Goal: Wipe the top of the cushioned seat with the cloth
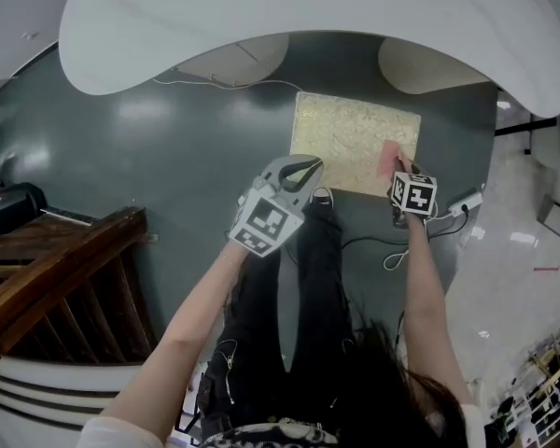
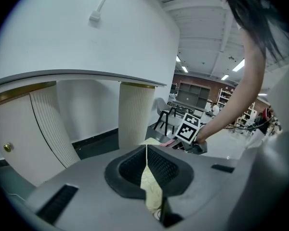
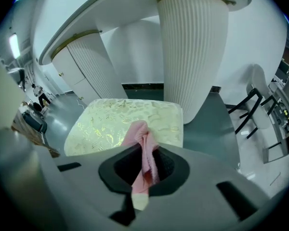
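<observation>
We are standing on a dark grey floor [image 1: 168, 147] beside a fluted white column [image 3: 192, 52], and a gold-patterned seat [image 1: 350, 138] is lying flat on the floor in front of us. Our right gripper [image 1: 403, 168] is pinching a pink cloth [image 1: 390, 161] between its jaws, and the cloth is resting on the seat's top near the near right corner. Our left gripper [image 1: 308, 166] is reaching to the seat's near left edge, its jaws pressed together on a strip of the same gold fabric, apparently the seat's edge. A thin cable [image 1: 215, 82] is trailing across the floor beyond the seat.
</observation>
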`<control>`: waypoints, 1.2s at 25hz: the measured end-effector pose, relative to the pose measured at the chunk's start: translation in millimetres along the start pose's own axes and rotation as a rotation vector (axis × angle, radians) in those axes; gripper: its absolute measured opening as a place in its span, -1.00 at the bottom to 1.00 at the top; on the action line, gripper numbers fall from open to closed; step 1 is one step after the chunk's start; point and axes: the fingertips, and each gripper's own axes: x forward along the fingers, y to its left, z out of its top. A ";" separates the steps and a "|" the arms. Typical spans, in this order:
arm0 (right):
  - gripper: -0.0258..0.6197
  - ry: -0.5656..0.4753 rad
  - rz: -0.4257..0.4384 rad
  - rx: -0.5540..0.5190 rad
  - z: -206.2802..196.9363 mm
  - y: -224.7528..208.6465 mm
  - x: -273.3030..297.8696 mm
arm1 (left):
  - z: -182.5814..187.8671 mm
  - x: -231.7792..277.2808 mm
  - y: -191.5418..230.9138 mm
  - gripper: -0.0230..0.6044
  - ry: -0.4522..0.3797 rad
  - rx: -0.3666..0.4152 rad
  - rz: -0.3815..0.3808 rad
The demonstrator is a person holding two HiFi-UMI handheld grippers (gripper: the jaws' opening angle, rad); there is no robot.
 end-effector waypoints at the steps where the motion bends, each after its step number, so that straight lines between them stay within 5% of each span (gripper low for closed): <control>1: -0.88 0.002 -0.011 0.005 -2.6 -10.7 -3.0 | 0.8 3.0 -4.0 -0.91 0.002 0.002 -0.003; 8: -0.88 0.011 -0.058 0.031 -17.8 -62.1 -16.0 | 2.2 18.2 -25.9 -0.91 0.013 0.006 -0.008; 14: -0.88 -0.033 -0.009 0.008 -7.9 -40.6 -26.0 | 3.1 15.3 -31.5 -0.91 0.025 0.007 -0.003; 30: -0.88 -0.071 0.293 -0.192 -10.3 211.6 -9.5 | -55.2 -72.1 15.7 -0.91 0.019 -0.061 0.094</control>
